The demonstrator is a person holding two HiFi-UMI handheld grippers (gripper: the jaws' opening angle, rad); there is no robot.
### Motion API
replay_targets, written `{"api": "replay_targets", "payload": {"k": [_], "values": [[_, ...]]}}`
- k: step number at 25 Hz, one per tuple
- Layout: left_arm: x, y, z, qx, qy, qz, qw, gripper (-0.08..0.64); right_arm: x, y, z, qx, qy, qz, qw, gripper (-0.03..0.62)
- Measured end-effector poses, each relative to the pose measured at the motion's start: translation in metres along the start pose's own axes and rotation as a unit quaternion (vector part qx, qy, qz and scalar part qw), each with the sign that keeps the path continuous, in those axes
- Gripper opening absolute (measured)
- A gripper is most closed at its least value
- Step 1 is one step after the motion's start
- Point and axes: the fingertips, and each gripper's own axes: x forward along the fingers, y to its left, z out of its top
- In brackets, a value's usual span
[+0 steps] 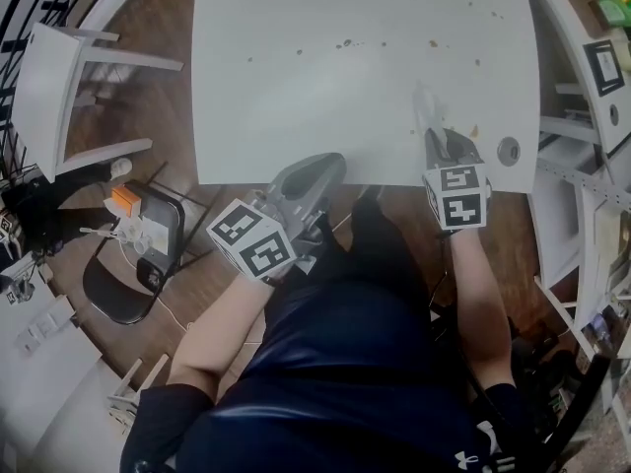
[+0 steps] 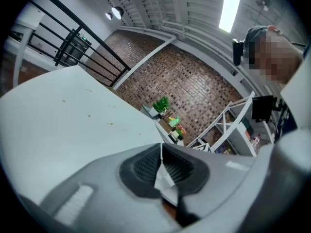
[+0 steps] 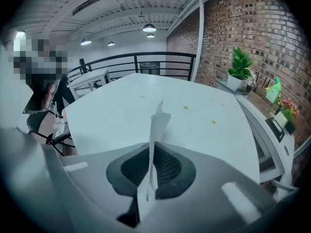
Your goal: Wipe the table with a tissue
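The white table [image 1: 365, 87] carries scattered brown crumbs [image 1: 345, 43] toward its far side. My right gripper [image 1: 442, 136] hangs over the near right corner, shut on a thin white tissue [image 1: 426, 106] that sticks out forward. In the right gripper view the tissue [image 3: 158, 123] stands edge-on between the closed jaws of the right gripper [image 3: 151, 147], with crumbs [image 3: 185, 108] beyond. My left gripper [image 1: 320, 166] sits at the table's front edge. In the left gripper view the left gripper [image 2: 161, 149] is shut, with a small white scrap of tissue [image 2: 164, 176] pinched between the pads.
A round grommet [image 1: 508, 150] sits in the table's near right corner. A white chair [image 1: 59, 87] and a black chair [image 1: 138, 264] stand to the left on the wooden floor. White shelving [image 1: 582, 166] runs along the right. A potted plant [image 3: 239, 64] is beyond the table.
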Motion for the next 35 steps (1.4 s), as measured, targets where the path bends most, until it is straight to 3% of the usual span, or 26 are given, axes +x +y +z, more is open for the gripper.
{"api": "replay_targets", "payload": {"k": [8, 18, 24, 35], "values": [[0.006, -0.018, 0.008, 0.005, -0.02, 0.008, 0.9998, 0.009, 0.004, -0.023, -0.014, -0.017, 0.012, 0.0, 1.0, 0.011], [-0.016, 0.018, -0.002, -0.003, 0.008, -0.012, 0.9999, 0.009, -0.006, -0.02, -0.013, -0.031, 0.044, -0.037, 0.998, 0.011], [-0.016, 0.025, 0.006, -0.015, -0.011, 0.017, 0.9997, 0.009, 0.006, -0.022, -0.014, -0.027, 0.037, -0.021, 0.999, 0.011], [-0.009, 0.019, -0.001, -0.034, -0.026, 0.03, 0.9986, 0.009, 0.03, -0.017, -0.007, -0.05, 0.049, -0.01, 0.997, 0.011]]}}
